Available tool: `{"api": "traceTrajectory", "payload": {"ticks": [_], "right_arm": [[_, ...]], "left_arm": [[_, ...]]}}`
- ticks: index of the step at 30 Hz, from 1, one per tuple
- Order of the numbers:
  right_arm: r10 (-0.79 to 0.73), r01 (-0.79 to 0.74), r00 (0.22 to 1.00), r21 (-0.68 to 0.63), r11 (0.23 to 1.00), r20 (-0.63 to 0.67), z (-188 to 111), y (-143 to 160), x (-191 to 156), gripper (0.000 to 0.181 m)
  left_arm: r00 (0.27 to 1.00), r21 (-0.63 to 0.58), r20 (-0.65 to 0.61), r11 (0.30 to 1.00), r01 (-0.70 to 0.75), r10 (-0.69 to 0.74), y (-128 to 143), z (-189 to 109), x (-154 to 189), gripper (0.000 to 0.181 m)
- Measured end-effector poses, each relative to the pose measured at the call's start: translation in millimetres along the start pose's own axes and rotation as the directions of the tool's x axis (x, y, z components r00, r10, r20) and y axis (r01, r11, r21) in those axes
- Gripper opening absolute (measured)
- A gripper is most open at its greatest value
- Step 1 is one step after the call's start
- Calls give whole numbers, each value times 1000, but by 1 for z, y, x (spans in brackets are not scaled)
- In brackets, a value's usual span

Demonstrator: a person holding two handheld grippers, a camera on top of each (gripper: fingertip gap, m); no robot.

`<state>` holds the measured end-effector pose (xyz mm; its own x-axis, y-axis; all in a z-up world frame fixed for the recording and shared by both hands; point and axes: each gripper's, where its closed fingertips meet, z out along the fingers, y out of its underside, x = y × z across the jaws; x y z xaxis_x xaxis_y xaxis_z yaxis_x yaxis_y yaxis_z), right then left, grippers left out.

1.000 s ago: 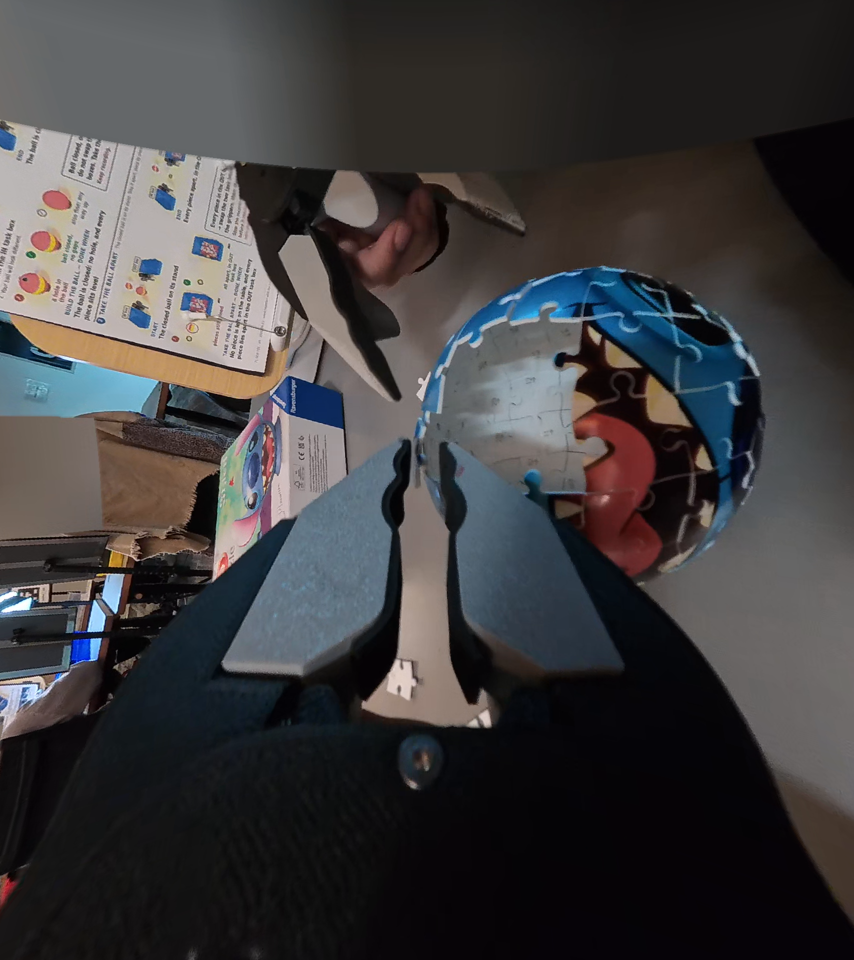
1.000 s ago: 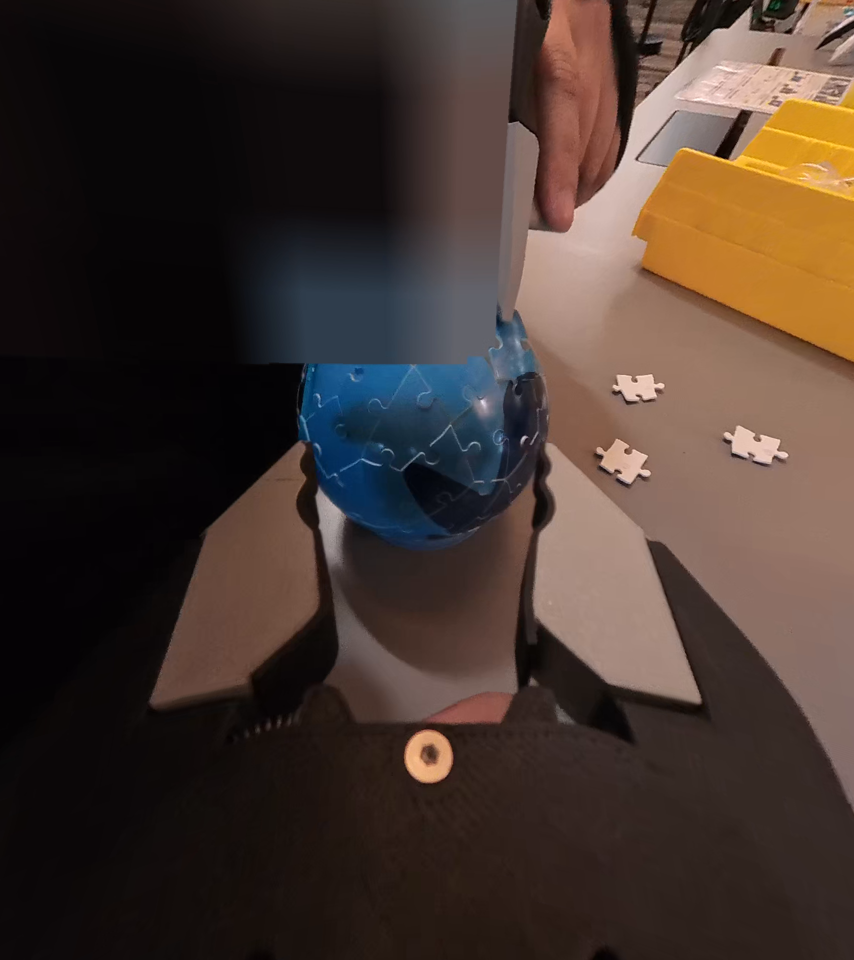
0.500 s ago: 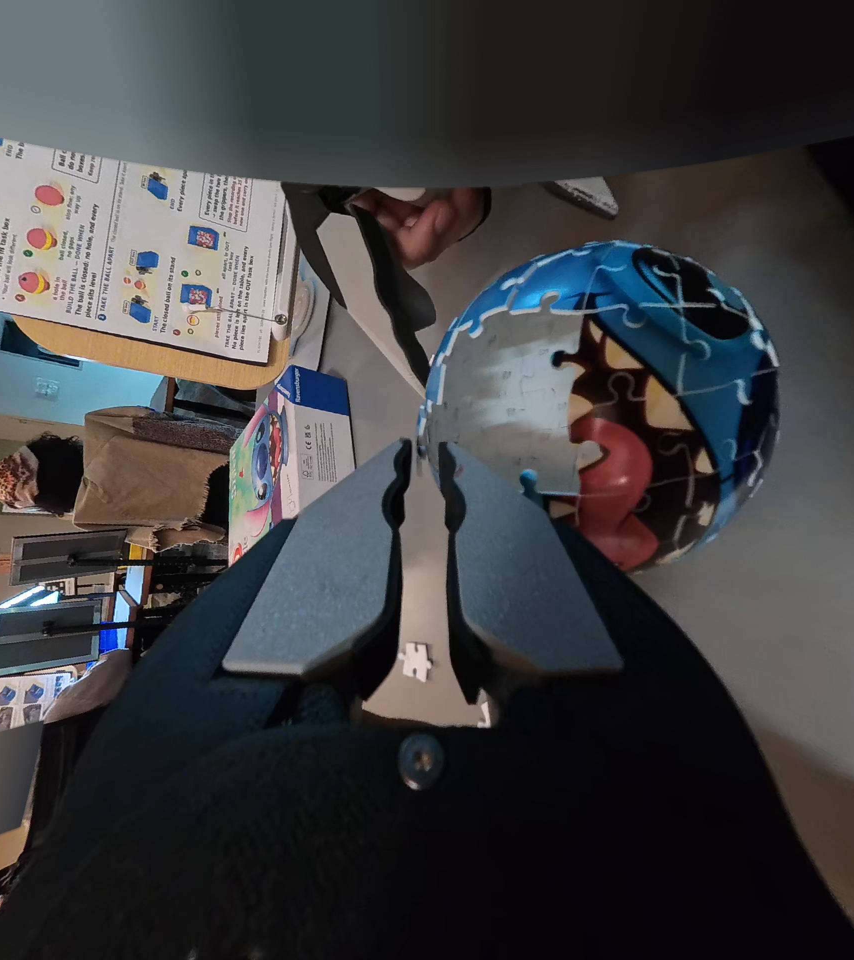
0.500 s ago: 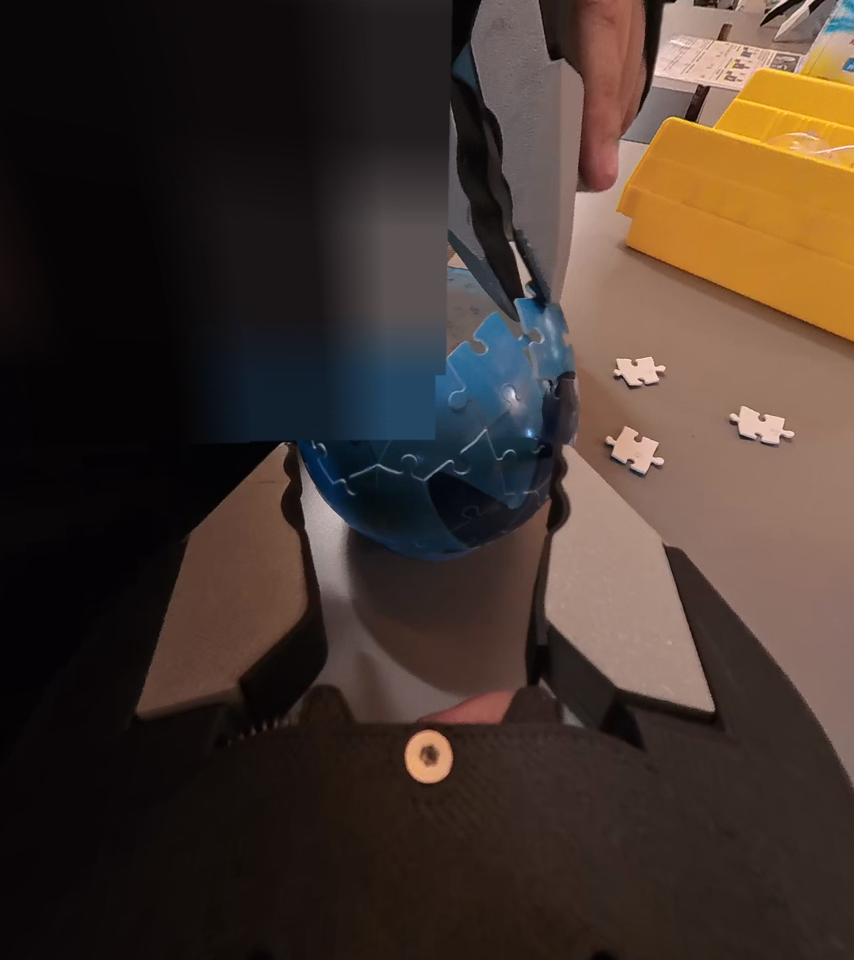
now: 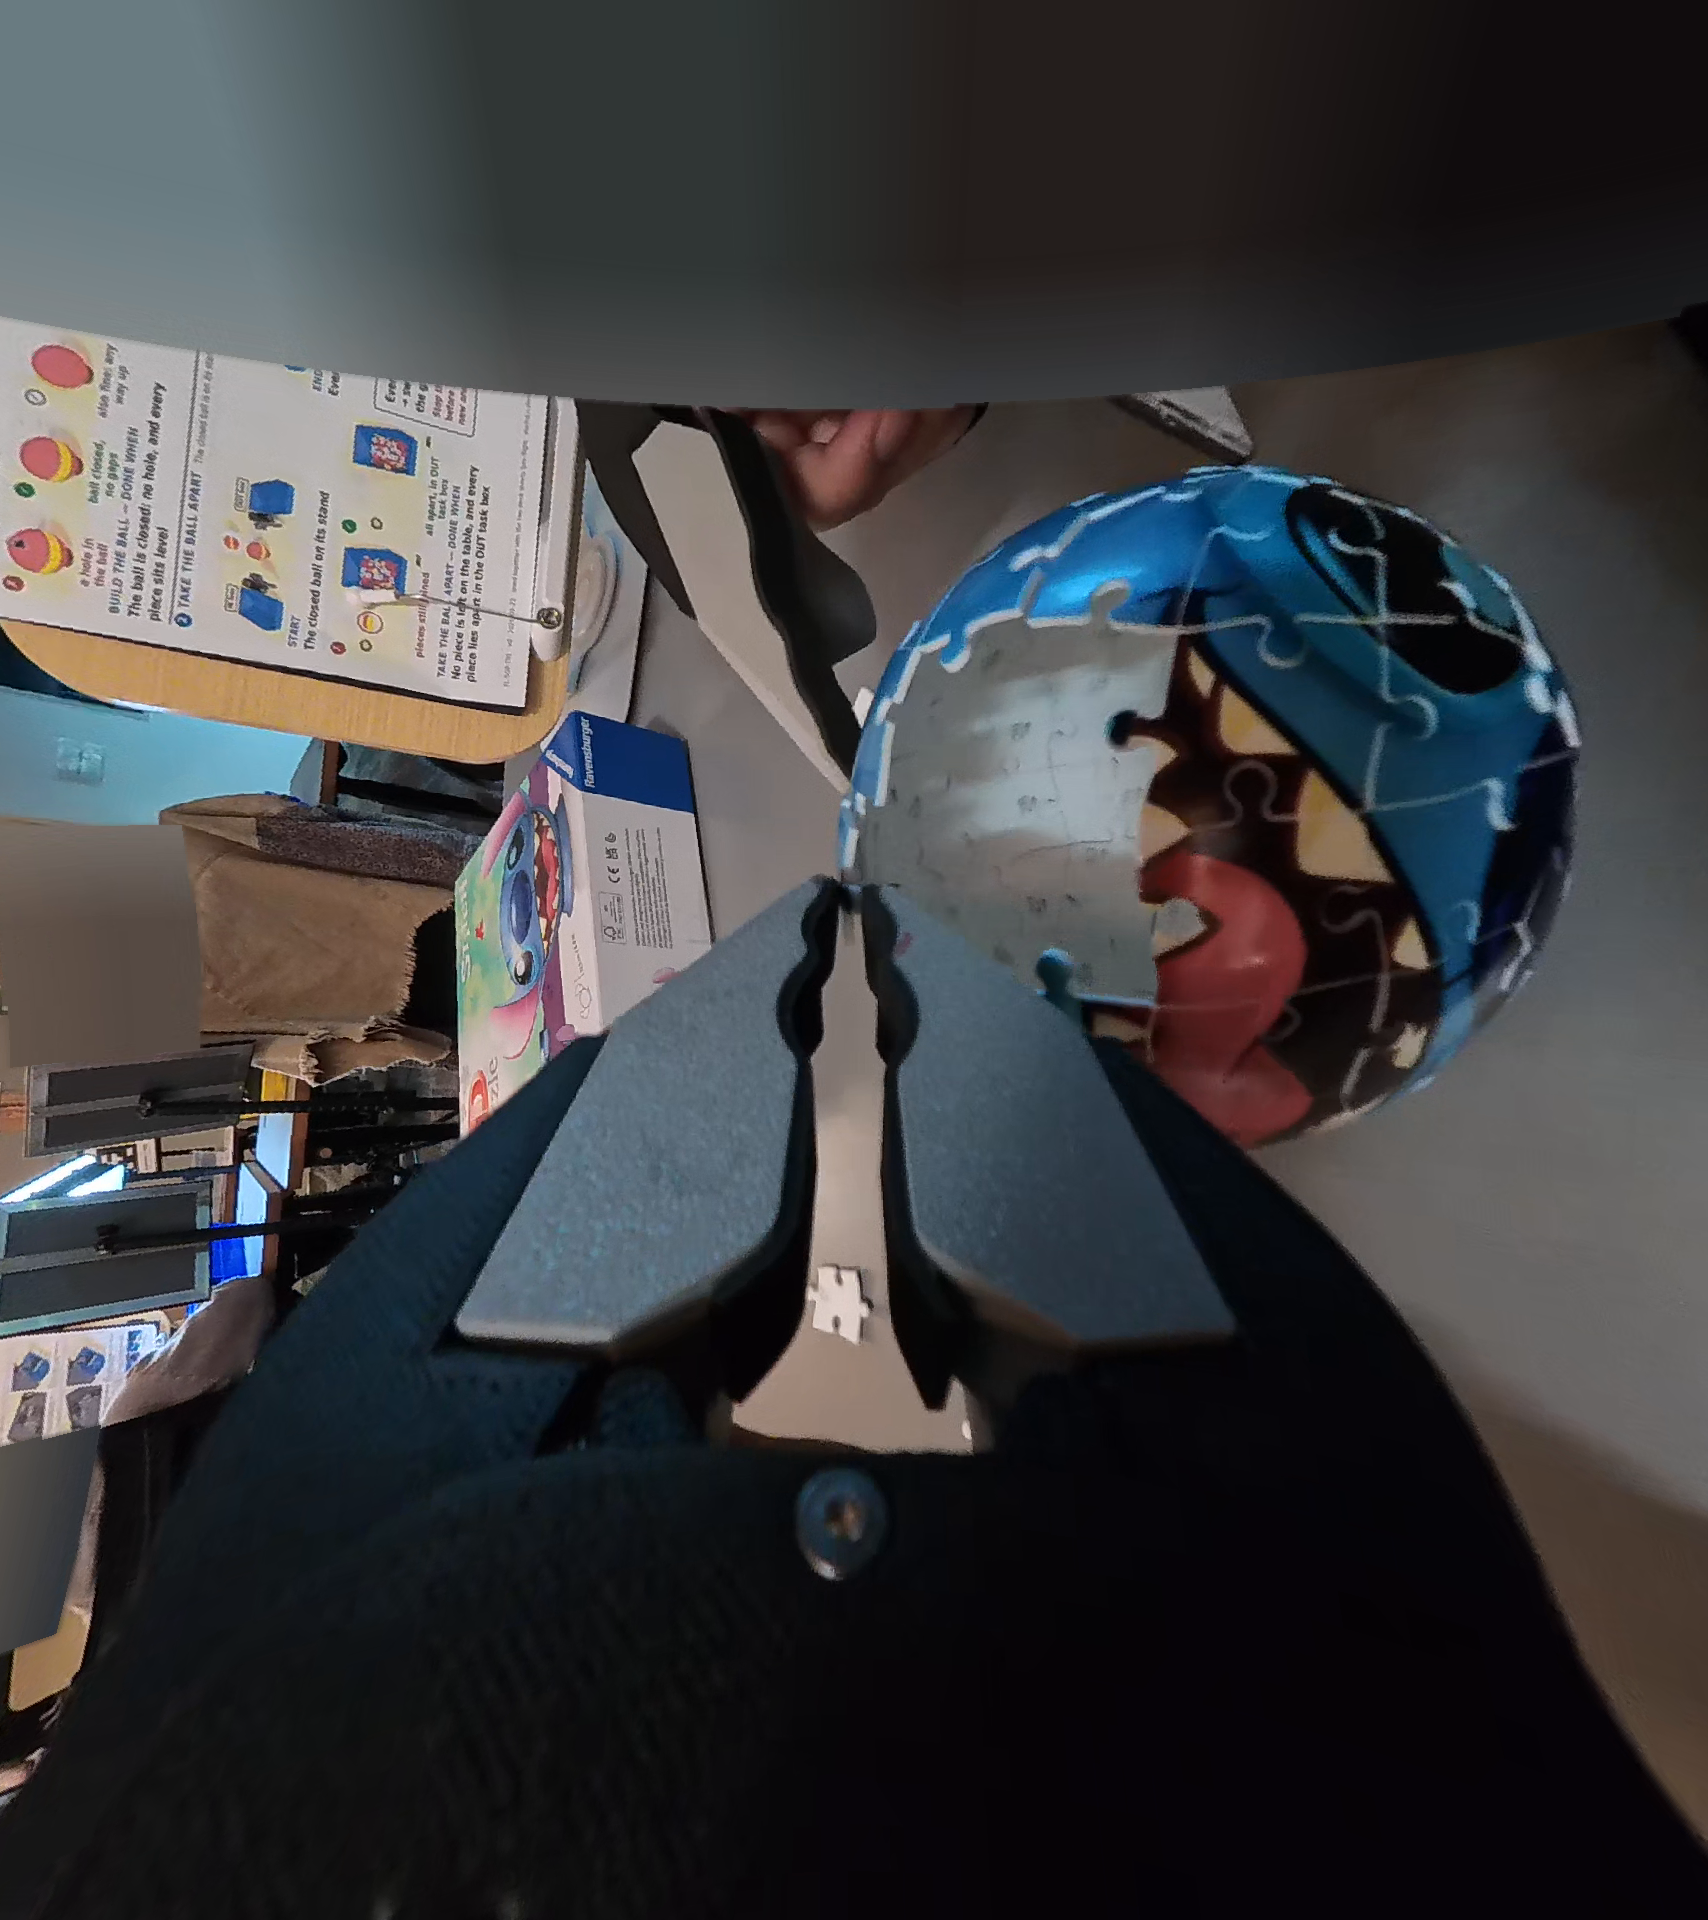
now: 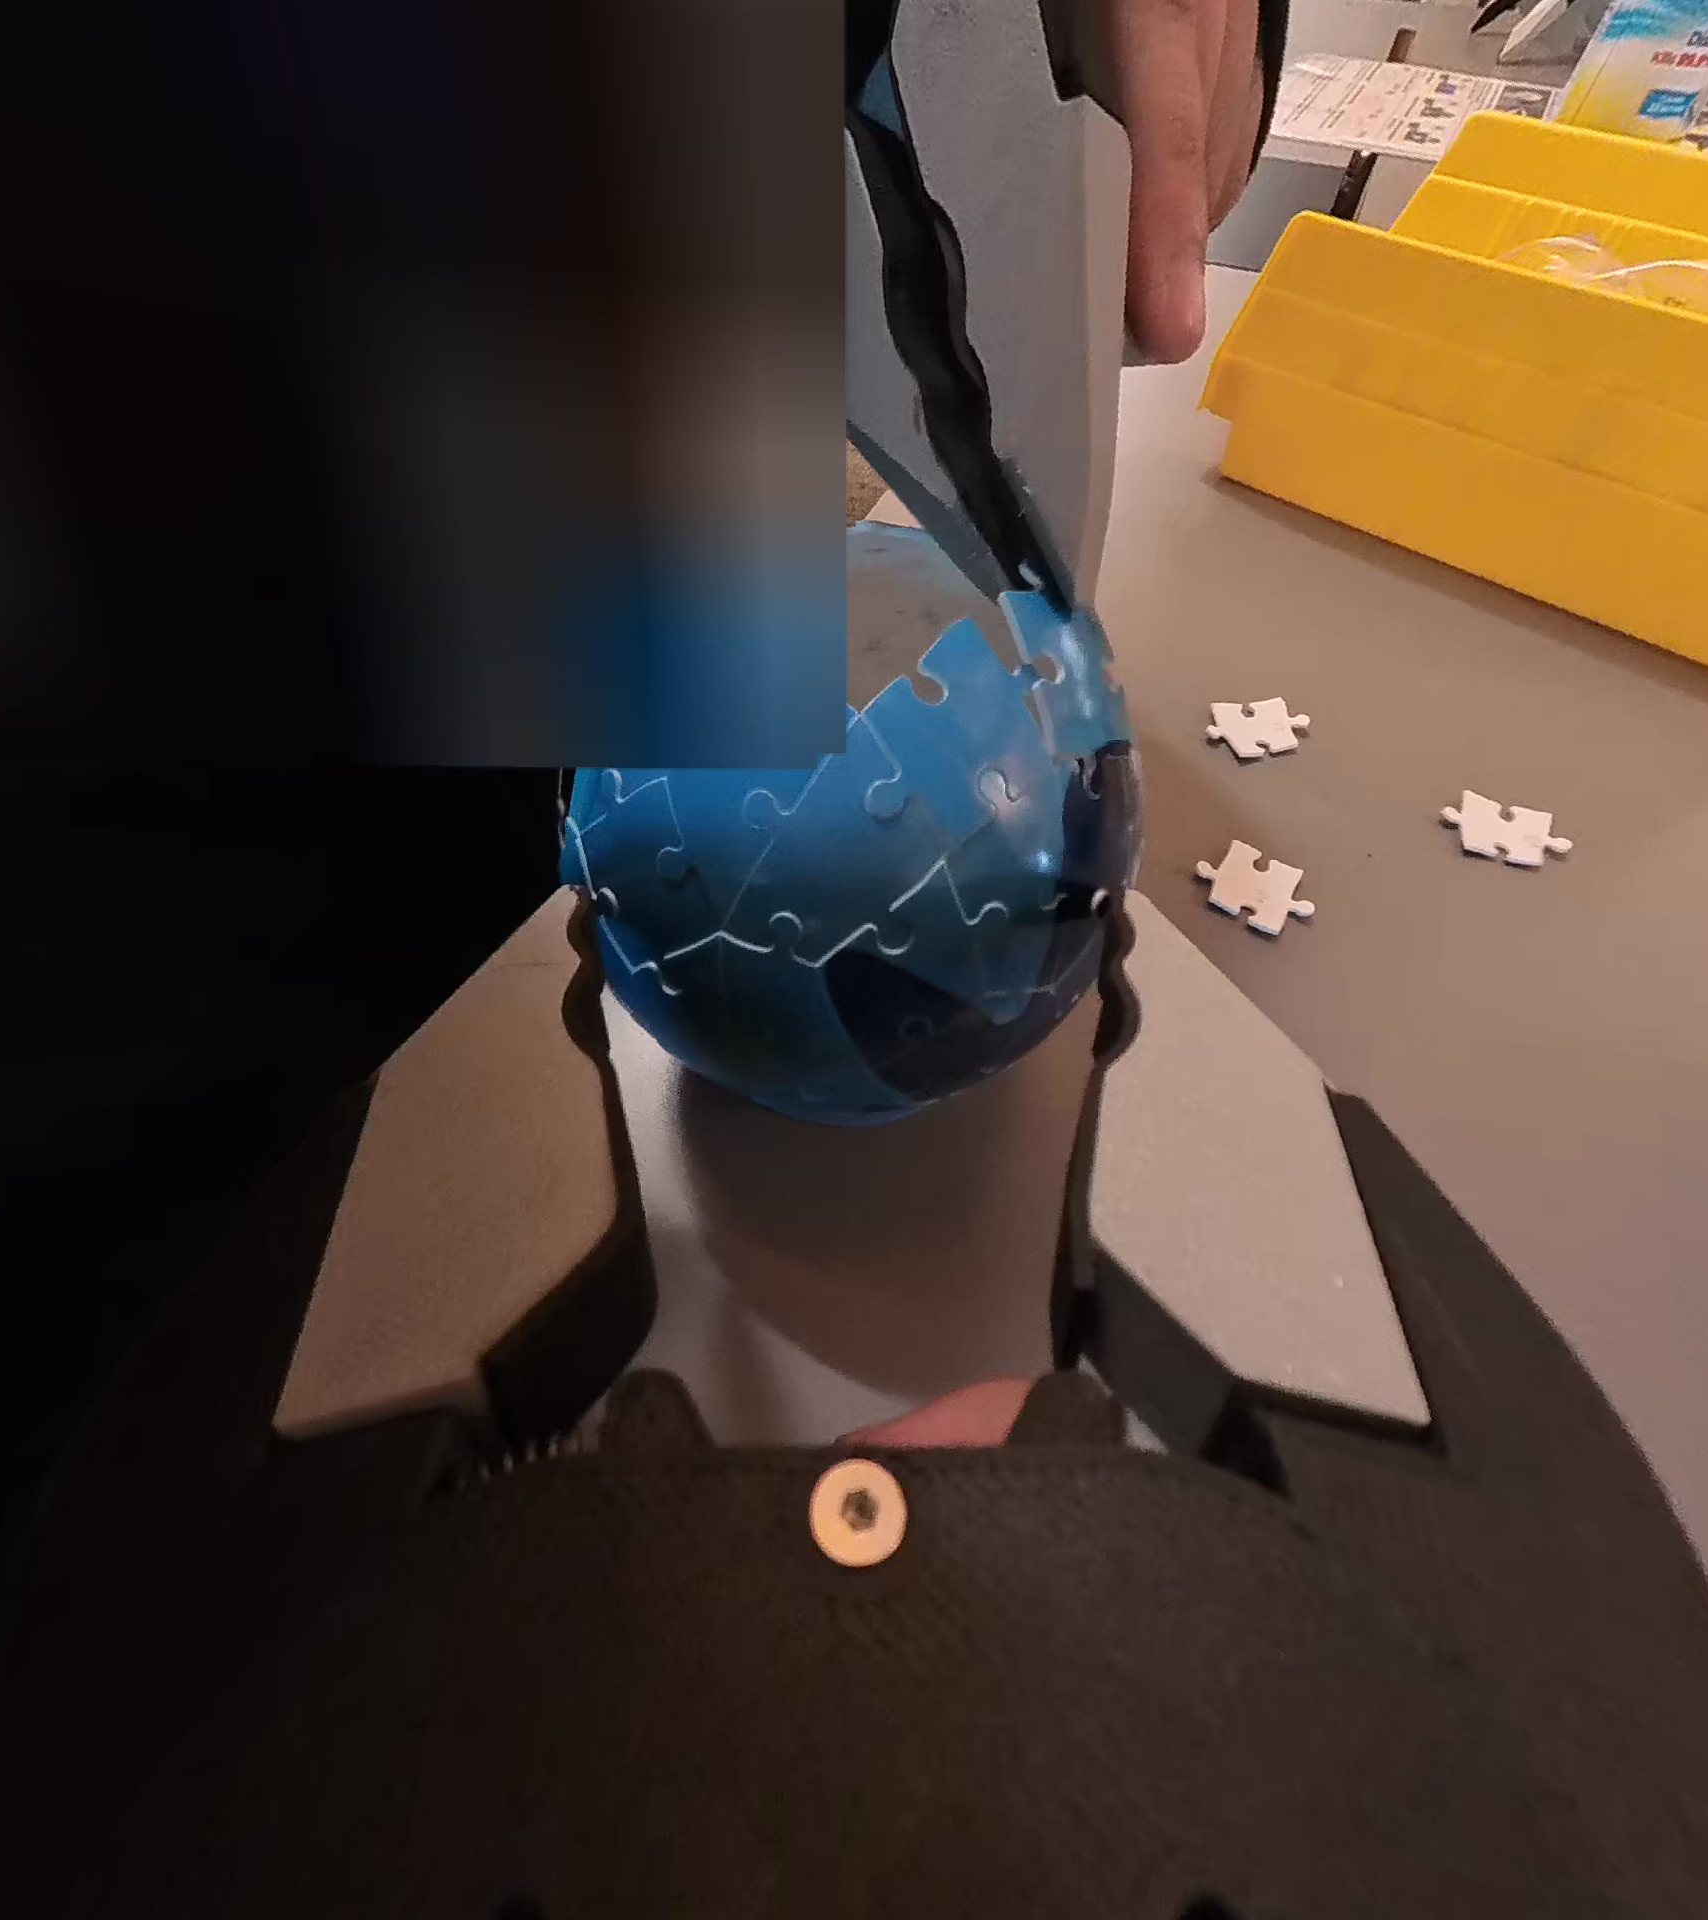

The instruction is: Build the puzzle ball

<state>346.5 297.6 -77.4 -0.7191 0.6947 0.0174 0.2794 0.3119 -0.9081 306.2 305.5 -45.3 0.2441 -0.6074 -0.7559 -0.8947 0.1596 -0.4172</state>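
From the left wrist view, the left gripper [image 5: 848, 896] is pinching a blue piece at the rim of the puzzle ball [image 5: 1349, 790], which is sitting on the grey table [image 5: 1608, 1299] with a gap open in its shell. From the right wrist view, the right gripper [image 6: 845, 920] is standing spread around the ball, fingertips against its sides; whether it is squeezing, I cannot tell. That piece [image 6: 1068, 675] is tilting at the rim, so it probably wants gentle pressing flush while the ball is being steadied. Three loose pieces [image 6: 1255, 727] are lying right of the ball.

A lab or test workspace — a yellow bin [image 6: 1515, 343] beyond the right fingers, an illustrated instruction sheet [image 5: 206, 520] (clipboard-mounted) and stand-mounted panels [image 5: 102, 1174] left of the left fingers.
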Motion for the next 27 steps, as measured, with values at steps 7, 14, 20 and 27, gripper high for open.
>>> {"api": "traceTrajectory", "payload": {"ticks": [7, 14, 20, 27], "right_arm": [[-4, 4, 1000, -6, 1000, -6, 0, 0, 0, 93], [-44, 44, 999, 6, 999, -8, -5, -2, 3, 92], [-30, 15, 993, 129, 991, 114, -24, -23, 12, 70], [128, -173, 978, 300, 938, 164, -42, -57, 63, 0]], "left_arm": [[997, -55, -30, 996, -72, 70, 1, 2, 2, 3], [994, -50, -48, 993, -105, 102, 1, 2, 3, 3], [991, -31, -61, 993, -118, 116, 1, 2, 3, 4], [991, -25, -62, 992, -122, 120, 4, 3, 3, 3]]}}
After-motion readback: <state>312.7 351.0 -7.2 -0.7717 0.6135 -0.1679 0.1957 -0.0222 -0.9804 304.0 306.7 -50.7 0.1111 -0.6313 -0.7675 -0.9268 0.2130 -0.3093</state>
